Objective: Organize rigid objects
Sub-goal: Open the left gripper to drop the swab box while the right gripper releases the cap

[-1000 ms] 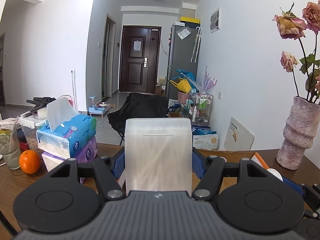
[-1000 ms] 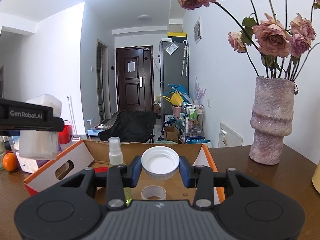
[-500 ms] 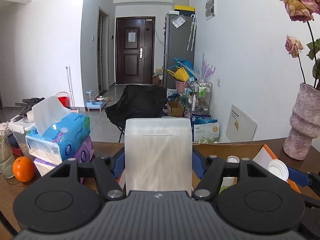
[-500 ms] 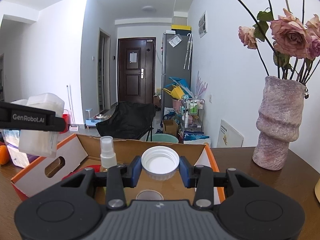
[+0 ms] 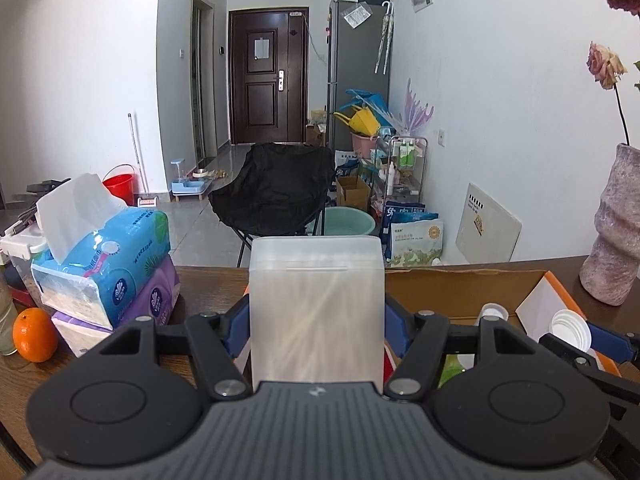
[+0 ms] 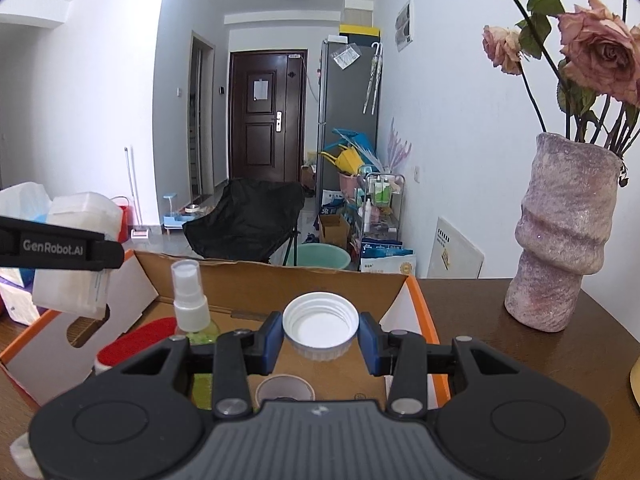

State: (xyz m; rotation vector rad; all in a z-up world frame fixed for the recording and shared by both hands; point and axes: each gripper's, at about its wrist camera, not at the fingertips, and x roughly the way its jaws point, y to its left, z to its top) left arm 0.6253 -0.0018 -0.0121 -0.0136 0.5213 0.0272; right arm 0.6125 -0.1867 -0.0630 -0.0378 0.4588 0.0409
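Both grippers have moved over the box, left gripper holding a case, right gripper a cap, ready to drop.

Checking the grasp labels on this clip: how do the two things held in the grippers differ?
The left gripper clamps a tall frosted translucent plastic box; the right gripper clamps a small round white ribbed screw cap. The box stands upright and closed, while the cap shows its open, hollow side. The box spreads its jaws wider than the cap does. Both hang over the open cardboard box.
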